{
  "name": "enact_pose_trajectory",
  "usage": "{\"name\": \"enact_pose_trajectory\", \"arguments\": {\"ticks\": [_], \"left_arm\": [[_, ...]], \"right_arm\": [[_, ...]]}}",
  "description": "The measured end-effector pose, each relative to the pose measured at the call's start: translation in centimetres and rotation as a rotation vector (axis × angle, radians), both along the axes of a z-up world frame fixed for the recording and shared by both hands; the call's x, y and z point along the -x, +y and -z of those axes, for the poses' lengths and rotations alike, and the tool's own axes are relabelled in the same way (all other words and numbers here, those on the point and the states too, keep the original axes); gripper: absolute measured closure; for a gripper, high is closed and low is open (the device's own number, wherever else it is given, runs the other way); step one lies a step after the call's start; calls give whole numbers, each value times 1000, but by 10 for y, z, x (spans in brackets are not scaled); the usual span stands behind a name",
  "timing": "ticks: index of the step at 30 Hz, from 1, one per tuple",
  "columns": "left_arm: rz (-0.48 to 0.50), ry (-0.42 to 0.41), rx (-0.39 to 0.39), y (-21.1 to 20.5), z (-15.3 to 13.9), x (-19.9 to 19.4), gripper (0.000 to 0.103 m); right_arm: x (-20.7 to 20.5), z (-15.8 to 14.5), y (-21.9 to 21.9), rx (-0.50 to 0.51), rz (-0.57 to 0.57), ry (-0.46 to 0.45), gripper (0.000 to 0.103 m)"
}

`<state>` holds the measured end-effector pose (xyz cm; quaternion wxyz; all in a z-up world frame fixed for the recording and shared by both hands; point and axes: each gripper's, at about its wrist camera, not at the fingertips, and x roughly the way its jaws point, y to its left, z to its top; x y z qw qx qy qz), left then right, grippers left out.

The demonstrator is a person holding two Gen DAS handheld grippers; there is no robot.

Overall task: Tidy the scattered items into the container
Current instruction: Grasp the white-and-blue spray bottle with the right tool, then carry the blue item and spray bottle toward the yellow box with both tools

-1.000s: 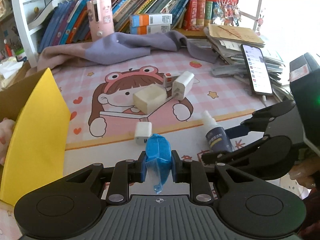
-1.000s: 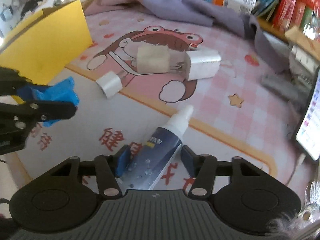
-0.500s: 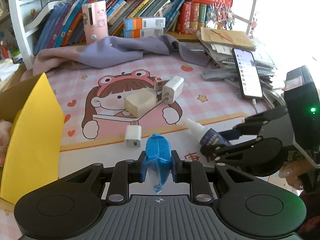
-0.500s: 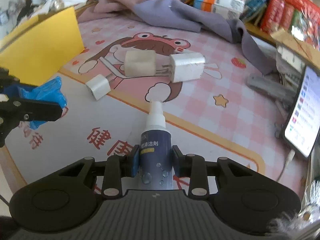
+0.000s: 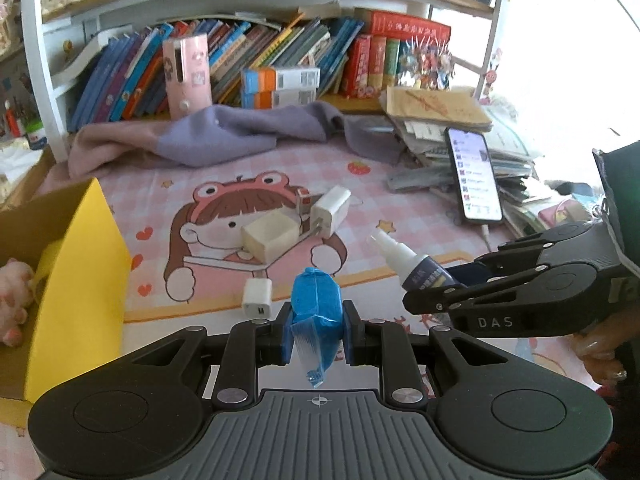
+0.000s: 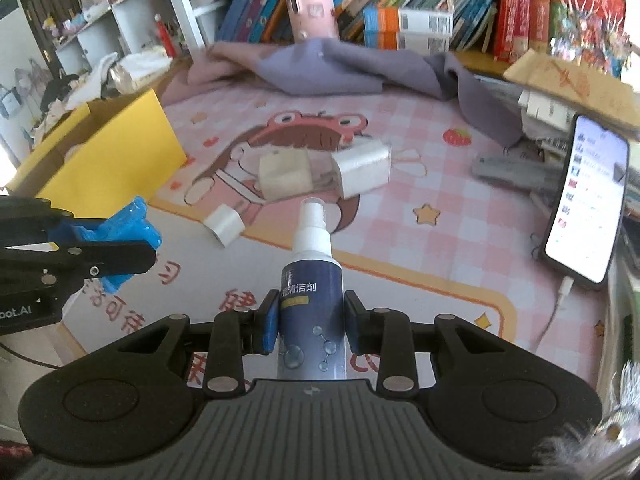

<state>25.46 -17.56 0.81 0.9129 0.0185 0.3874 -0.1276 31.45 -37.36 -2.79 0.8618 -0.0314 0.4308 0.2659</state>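
Left wrist view: raised off the mat since a second ago, with the left gripper clamped tight on a blue packet; yellow box close by at left, so ready to carry over. Small white plug left lying on the mat.

Right wrist view: right gripper, jaws open around the spray bottle a second ago, now shut on it and lifted clear. Next, judged: both into the box.

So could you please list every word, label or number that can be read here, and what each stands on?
"DAS": side of the right gripper.
"oot.AI", cut off by the picture's edge: side of the left gripper.
"清洁剂": label of the spray bottle.
Desk mat print, book spines, phone screen: too blurred to read.
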Motion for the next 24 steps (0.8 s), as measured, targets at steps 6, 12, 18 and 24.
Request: {"name": "enact_pose_trajectory", "arguments": {"ticks": [6, 12, 18, 24], "left_arm": [[12, -48, 40, 12, -10, 16, 81], [53, -90, 78, 28, -19, 33, 81], [102, -143, 89, 50, -29, 54, 81], [145, -168, 91, 77, -32, 81, 81]], "right_arm": [[20, -22, 3, -23, 35, -53, 73], [47, -44, 16, -11, 79, -116, 73], [76, -54, 38, -7, 120, -155, 73], [110, -61, 67, 3, 151, -190, 73]]}}
